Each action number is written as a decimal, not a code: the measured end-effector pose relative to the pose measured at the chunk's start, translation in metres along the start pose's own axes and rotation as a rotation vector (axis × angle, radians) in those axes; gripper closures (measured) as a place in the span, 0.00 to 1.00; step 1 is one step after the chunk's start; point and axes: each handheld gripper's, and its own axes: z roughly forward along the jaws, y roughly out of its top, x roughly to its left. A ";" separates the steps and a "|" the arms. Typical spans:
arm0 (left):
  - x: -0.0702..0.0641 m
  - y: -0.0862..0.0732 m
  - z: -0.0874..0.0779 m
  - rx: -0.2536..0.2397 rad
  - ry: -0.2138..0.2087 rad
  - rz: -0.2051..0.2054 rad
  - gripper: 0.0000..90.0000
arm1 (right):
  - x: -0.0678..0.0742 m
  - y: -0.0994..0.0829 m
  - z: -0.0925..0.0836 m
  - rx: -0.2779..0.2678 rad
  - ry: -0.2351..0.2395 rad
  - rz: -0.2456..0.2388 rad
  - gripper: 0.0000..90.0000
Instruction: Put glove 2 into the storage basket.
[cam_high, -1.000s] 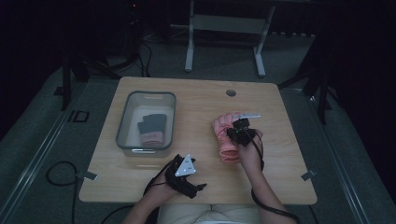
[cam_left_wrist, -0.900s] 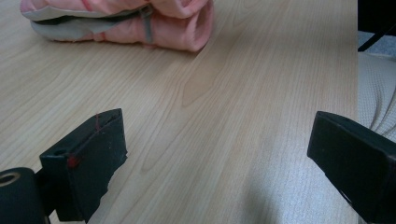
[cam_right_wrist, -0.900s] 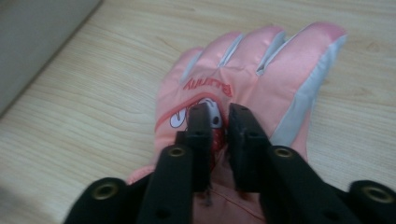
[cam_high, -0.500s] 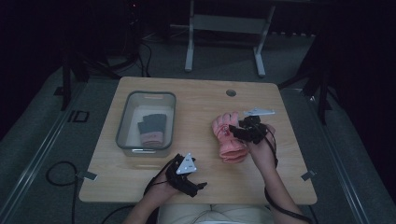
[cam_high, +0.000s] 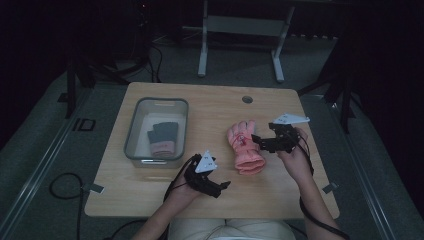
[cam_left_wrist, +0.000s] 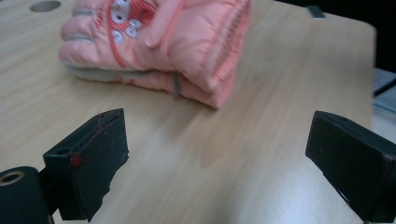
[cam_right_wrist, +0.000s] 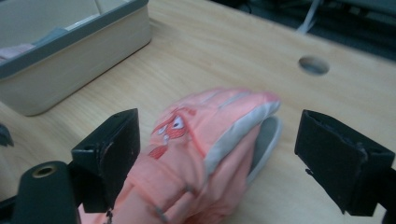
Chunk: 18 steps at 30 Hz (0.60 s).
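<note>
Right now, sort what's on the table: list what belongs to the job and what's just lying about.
In the job:
pink gloves
right gripper, open beside them
left gripper, open
clear bin
dark glove in it

Lying about:
floor cable
metal stand

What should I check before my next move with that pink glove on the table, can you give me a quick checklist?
1. Right claw open: ok; its jaws have just been opening and stand wide on either side of the pink glove, pads not pressing.
2. Left claw open and holding nothing: ok; bare table shows between its jaws.
3. Glove lying on the table, free of both claws: ok.
4. Glove lying flat: not ok; in the left gripper view it looks folded over on itself.
5. Room in the clear bin: ok; a dark glove lies inside, with space beside it.
6. Path from glove to bin unobstructed: ok.
</note>
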 end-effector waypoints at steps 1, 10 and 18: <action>0.002 0.004 0.001 -0.002 0.001 -0.002 0.06 | -0.001 0.001 -0.001 -0.010 -0.010 -0.016 0.16; 0.041 0.041 0.020 -0.030 0.010 -0.126 0.08 | -0.003 0.013 0.002 -0.013 0.091 0.073 0.11; 0.061 0.057 0.041 -0.032 0.077 -0.187 0.15 | -0.006 0.021 0.032 0.097 0.038 0.011 0.74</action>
